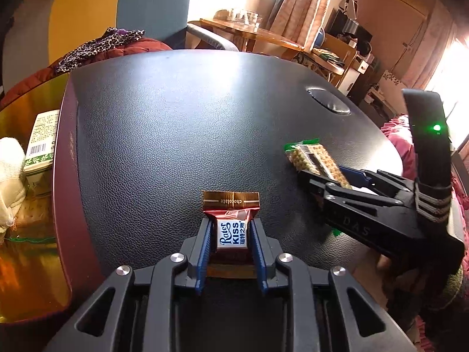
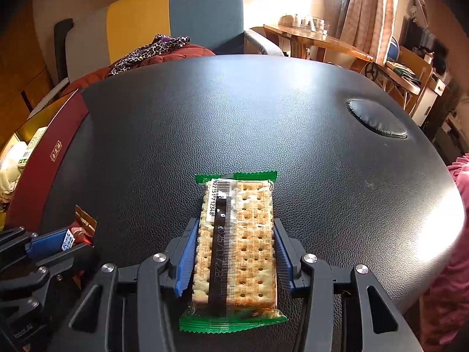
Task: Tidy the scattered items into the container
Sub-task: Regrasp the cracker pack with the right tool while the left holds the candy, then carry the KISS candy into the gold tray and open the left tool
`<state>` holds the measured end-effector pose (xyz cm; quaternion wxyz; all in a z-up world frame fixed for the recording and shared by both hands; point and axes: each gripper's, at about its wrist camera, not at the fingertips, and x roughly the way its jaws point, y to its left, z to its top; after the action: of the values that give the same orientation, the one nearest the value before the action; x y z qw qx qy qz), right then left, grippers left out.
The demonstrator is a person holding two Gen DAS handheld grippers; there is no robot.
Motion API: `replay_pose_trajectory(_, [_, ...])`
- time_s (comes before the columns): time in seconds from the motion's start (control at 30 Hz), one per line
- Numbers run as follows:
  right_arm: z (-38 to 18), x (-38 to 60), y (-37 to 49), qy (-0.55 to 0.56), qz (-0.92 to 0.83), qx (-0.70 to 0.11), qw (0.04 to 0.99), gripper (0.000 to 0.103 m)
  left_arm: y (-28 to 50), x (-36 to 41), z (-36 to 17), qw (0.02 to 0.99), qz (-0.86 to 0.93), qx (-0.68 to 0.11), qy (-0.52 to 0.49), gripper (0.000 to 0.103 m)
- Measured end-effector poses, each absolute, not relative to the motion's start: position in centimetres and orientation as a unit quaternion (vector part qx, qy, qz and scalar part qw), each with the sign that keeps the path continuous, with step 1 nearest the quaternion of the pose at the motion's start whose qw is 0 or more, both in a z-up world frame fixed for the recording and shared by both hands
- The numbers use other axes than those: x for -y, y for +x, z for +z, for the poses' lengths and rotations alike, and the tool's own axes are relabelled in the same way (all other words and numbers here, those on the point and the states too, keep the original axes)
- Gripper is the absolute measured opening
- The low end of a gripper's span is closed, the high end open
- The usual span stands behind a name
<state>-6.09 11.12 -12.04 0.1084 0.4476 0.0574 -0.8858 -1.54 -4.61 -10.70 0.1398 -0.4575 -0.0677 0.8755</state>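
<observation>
My left gripper (image 1: 231, 224) is shut on a brown Ratet Kiss chocolate (image 1: 232, 230), its blue pads against both sides, over the black leather tabletop (image 1: 176, 135). My right gripper (image 2: 234, 226) is shut on a green-edged cracker pack (image 2: 237, 249), which lies flat between its blue pads. The right gripper and the cracker pack (image 1: 310, 155) also show at the right of the left wrist view. The chocolate (image 2: 79, 233) shows at lower left of the right wrist view. The dark red box (image 1: 63, 193) with a gold inside stands at the table's left edge.
The box holds a green-and-white carton (image 1: 41, 143) and a white cloth-like item (image 1: 10, 182). A round leather patch (image 2: 376, 118) sits on the far right of the tabletop. A chair with clothes (image 2: 164, 50) and a wooden table (image 2: 316, 39) stand behind.
</observation>
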Motion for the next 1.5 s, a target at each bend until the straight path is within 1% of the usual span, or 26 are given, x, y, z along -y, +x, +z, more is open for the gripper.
replay_pose_trajectory(0.27, [-12.2, -10.7, -6.1, 0.447, -0.887, -0.068, 0.096, 0.049, -0.1, 5.6, -8.0, 0.152, 0.888, 0.086, -0.425, 0.025])
replay_pose_trajectory(0.53, [-12.4, -10.7, -6.1, 0.444, -0.888, -0.076, 0.095, 0.049, 1.3, 7.4, -4.9, 0.131, 0.907, 0.091, -0.390, 0.025])
replay_pose_trajectory(0.67, [-12.4, -10.7, -6.1, 0.443, -0.888, -0.077, 0.093, 0.049, 2.0, 9.9, -3.3, 0.107, 0.917, 0.102, -0.370, 0.025])
replay_pose_trajectory(0.83, [-12.5, -10.6, -6.1, 0.443, -0.888, -0.080, 0.092, 0.049, 2.2, 15.5, -2.0, 0.041, 0.928, 0.121, -0.350, 0.025])
replay_pose_trajectory(0.93, [-12.5, -10.5, -6.0, 0.443, -0.888, -0.081, 0.092, 0.049, 2.0, 19.6, -2.0, -0.003, 0.926, 0.145, -0.349, 0.025])
replay_pose_trajectory(1.17, [-12.5, -10.4, -6.0, 0.443, -0.888, -0.084, 0.091, 0.049, 0.3, 26.4, -3.7, -0.068, 0.911, 0.153, -0.376, 0.025])
replay_pose_trajectory(1.3, [-12.4, -10.5, -6.1, 0.444, -0.888, -0.084, 0.091, 0.049, -0.5, 28.0, -5.2, -0.082, 0.903, 0.157, -0.392, 0.025])
replay_pose_trajectory(1.5, [-12.4, -10.3, -6.0, 0.444, -0.887, -0.085, 0.089, 0.049, -0.6, 28.4, -6.4, -0.089, 0.898, 0.156, -0.402, 0.026])
